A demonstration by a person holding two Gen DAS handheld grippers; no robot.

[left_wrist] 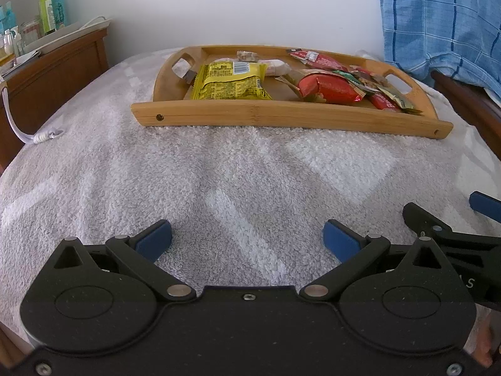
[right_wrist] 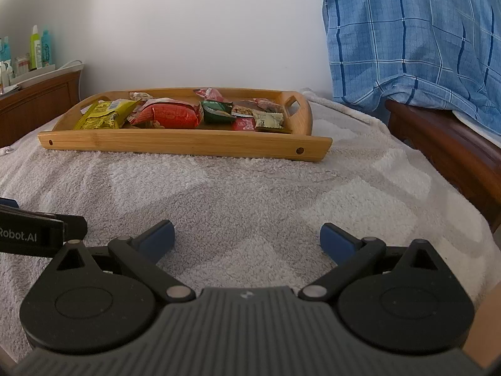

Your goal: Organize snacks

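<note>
A bamboo tray [left_wrist: 281,116] [right_wrist: 175,144] sits on a grey-white towel at the far side. It holds a yellow snack bag [left_wrist: 230,81] [right_wrist: 103,114], a red foil bag [left_wrist: 327,89] [right_wrist: 170,116], a green packet [right_wrist: 216,111], a red Biscoff packet [right_wrist: 244,124] and several small wrapped bars. My left gripper [left_wrist: 247,239] is open near the front, well short of the tray, with nothing between its blue pads. My right gripper [right_wrist: 247,238] is open too, beside the left one, and holds nothing.
The towel [left_wrist: 219,181] covers the whole surface. A blue checked cloth [right_wrist: 413,37] hangs over dark wooden furniture [right_wrist: 444,144] at the right. A wooden cabinet [left_wrist: 53,72] with bottles [left_wrist: 51,7] stands at the left, and a white cable [left_wrist: 34,136] lies on the towel.
</note>
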